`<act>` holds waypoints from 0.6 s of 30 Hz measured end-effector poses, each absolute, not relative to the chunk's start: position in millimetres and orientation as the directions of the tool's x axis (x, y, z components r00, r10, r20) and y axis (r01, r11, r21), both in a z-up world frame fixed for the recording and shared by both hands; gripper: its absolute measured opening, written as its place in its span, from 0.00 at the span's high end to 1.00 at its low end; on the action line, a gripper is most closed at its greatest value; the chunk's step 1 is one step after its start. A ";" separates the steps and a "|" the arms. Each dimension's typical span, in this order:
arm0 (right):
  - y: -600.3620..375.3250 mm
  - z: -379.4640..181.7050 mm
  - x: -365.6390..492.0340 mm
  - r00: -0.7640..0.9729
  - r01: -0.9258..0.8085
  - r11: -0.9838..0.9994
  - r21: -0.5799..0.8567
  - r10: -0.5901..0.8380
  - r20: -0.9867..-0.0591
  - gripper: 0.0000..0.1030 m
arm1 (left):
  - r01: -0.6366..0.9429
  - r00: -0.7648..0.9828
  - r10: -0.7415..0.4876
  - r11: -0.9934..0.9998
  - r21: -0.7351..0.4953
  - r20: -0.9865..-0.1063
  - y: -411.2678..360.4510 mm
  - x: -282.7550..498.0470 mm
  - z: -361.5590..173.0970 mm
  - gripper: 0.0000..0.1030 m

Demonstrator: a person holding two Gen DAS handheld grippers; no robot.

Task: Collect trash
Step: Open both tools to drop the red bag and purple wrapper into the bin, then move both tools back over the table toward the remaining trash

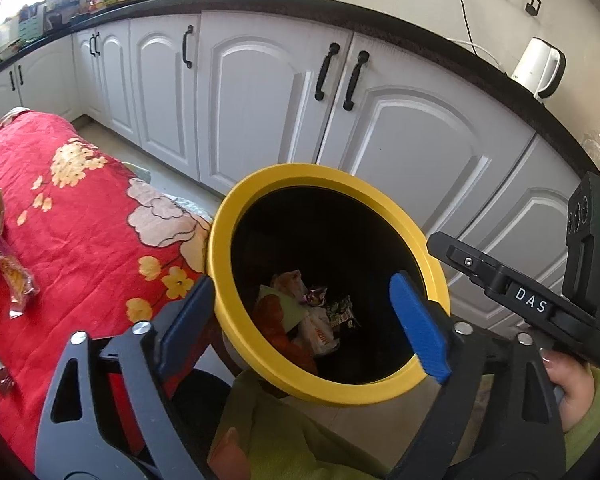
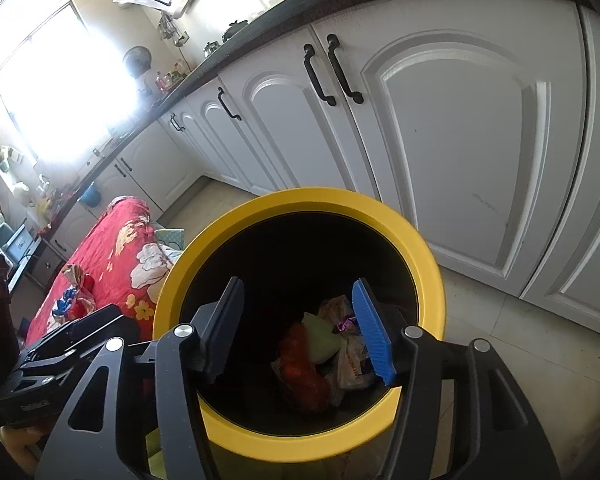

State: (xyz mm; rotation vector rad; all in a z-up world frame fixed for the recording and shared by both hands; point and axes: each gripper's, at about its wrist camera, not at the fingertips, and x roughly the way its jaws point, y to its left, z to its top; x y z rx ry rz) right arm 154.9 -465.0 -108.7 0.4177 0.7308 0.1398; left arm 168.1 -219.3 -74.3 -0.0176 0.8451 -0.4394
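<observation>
Wrappers (image 1: 14, 280) lie on the red flowered cloth (image 1: 84, 216) covering the tabletop, well to the left of the left gripper (image 1: 304, 320); more crumpled wrappers (image 2: 74, 292) show on the same cloth in the right wrist view, far left of that gripper's fingers. The left gripper's fingers (image 1: 418, 326) stand wide apart with nothing pressed between them, straddling the near rim of the yellow-rimmed bin (image 1: 228, 216), one finger outside its left edge, the other over the dark opening. Between and just beyond them, at the bottom of the bin, sits the collected trash (image 1: 300, 316): orange, pale green and white wrappers in a heap. To the right of these fingers the right gripper (image 2: 298, 328) reaches in over the same rim, held by a hand (image 1: 572, 384) in a green sleeve. Its fingers (image 2: 372, 332) are parted and empty, both over the bin's mouth, with the trash heap directly between and below them. White cabinet doors (image 1: 260, 92) stand beyond the bin.
</observation>
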 end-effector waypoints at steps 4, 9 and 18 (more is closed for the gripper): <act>-463.9 -104.5 154.0 0.749 0.022 0.911 0.411 0.257 -0.610 0.38 | 0.349 0.596 -0.374 0.918 -0.190 -0.710 -212.2 165.6 -69.0 0.11; -464.7 -98.2 151.1 0.763 0.028 0.912 0.410 0.246 -0.598 0.31 | 0.324 0.610 -0.365 0.925 -0.200 -0.703 -201.2 162.0 -63.3 0.11; -456.3 -86.8 148.4 0.775 0.009 0.918 0.397 0.245 -0.583 0.26 | 0.285 0.647 -0.347 0.936 -0.206 -0.679 -182.1 156.9 -52.4 0.11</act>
